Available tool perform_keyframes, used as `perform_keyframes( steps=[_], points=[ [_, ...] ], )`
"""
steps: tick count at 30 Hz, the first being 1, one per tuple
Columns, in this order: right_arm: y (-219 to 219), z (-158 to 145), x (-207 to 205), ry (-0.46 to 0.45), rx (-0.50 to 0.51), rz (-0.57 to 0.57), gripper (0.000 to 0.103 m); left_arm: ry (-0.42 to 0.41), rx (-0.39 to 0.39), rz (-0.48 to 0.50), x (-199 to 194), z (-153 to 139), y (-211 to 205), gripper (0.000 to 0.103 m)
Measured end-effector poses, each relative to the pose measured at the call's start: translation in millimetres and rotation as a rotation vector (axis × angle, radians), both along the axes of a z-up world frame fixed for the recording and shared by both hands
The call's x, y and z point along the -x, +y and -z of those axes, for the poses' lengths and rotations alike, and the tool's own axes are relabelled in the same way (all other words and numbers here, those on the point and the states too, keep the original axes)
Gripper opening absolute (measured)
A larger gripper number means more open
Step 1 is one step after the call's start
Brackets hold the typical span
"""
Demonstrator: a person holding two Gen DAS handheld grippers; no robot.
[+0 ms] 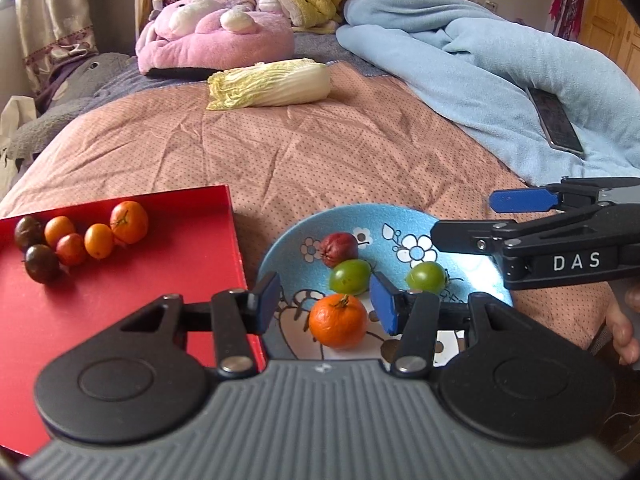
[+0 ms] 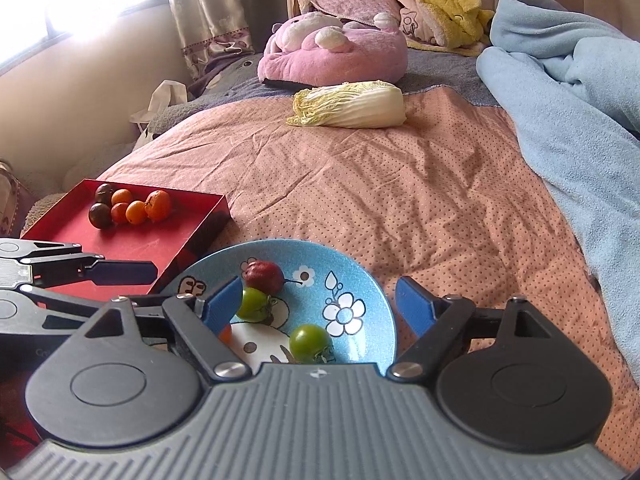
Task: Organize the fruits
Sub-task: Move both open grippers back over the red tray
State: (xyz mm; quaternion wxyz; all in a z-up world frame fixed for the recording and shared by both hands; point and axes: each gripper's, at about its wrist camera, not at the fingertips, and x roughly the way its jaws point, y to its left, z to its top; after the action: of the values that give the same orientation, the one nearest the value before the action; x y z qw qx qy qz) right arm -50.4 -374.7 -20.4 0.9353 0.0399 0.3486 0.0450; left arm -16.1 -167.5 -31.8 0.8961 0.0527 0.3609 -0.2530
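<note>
A blue flowered plate (image 1: 404, 216) (image 2: 352, 276) on the bed holds an orange tangerine (image 1: 338, 321), two green tomatoes (image 1: 350, 277) (image 1: 427, 277) and a dark red wrinkled fruit (image 1: 338, 249). My left gripper (image 1: 326, 304) is open, its jaws on either side of the tangerine, not touching it. My right gripper (image 2: 320, 304) is open over the plate's near side, with a green tomato (image 2: 310, 341) between its jaws. A red tray (image 1: 120, 300) (image 2: 132, 236) to the left holds several small orange and dark fruits (image 1: 128, 222) (image 2: 158, 205).
A napa cabbage (image 1: 272, 84) (image 2: 352, 105) lies farther up the pink dotted bedspread. Pink and yellow plush toys (image 1: 212, 36) sit at the head. A blue blanket (image 1: 500, 72) with a phone (image 1: 554, 120) covers the right side.
</note>
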Motion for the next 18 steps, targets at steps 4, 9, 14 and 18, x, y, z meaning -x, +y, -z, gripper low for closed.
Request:
perform_keyframes(
  steps=[4,9,14,18],
  points=[
    [3.7,-0.7,-0.3,0.006,0.0,-0.014,0.087,-0.005,-0.007,-0.064,-6.1,-1.1,8.4,0.052],
    [8.2,-4.1,0.5,0.002,0.006,-0.031,0.087,0.002,-0.001,-0.117,-11.1,-2.2,17.2,0.053],
    [14.5,-9.1,0.1,-0.007,0.008,-0.053,0.087,-0.008,0.0,-0.156,-13.9,-5.1,26.5,0.061],
    [23.4,-10.4,-1.6,-0.01,0.005,-0.077,0.087,-0.003,0.008,-0.187,-15.6,-6.9,36.7,0.061]
  ],
)
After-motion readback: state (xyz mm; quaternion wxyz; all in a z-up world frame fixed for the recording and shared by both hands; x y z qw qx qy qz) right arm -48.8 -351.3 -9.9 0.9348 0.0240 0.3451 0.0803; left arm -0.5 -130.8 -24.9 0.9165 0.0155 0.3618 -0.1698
